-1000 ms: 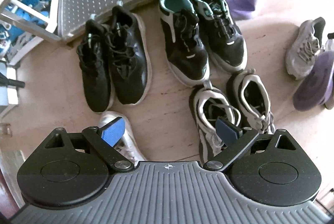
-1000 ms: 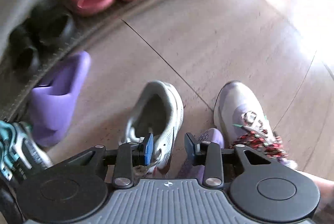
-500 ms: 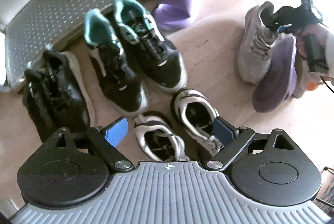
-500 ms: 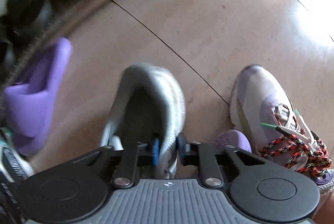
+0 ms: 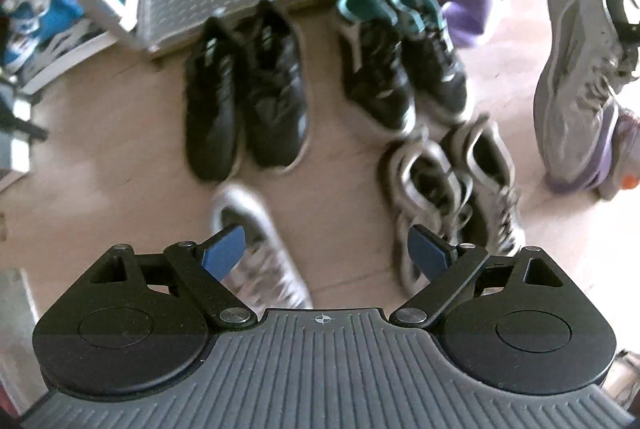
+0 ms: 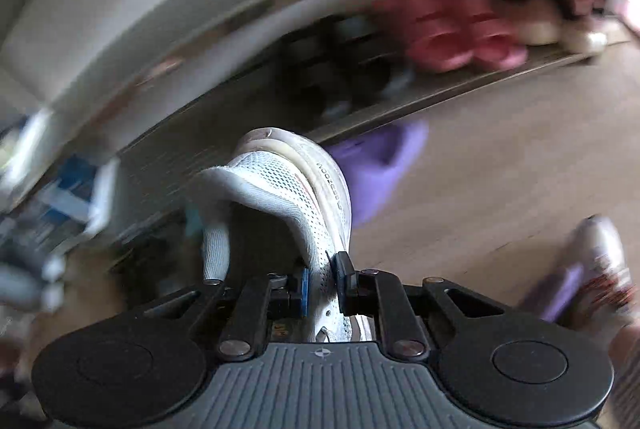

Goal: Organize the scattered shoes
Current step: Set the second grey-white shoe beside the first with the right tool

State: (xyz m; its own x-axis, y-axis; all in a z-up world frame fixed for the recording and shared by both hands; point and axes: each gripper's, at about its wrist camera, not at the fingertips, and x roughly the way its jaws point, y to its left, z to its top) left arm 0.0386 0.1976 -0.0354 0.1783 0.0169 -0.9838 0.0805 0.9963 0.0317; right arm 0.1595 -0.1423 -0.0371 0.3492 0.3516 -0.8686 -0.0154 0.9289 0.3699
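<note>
Right wrist view: right hand-held gripper (image 6: 322, 279) clamps a white mesh sneaker (image 6: 288, 197), sole lettering unreadable; left hand-held gripper (image 5: 326, 253) gapes.

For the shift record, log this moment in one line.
right gripper: shut on grey sneaker, lifted | left gripper: open, nothing held

Both grippers: ribbed grey body w/ crosshair mark, 2 black round housings, silver screws, blue-padded jaws.

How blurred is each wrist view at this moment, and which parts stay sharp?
Left wrist view: mild motion blur on the floor shoes; the left gripper is sharp. Right wrist view: heavy smear over the shoe rack and floor; the right gripper and the white sneaker it clamps stay sharp.
</note>
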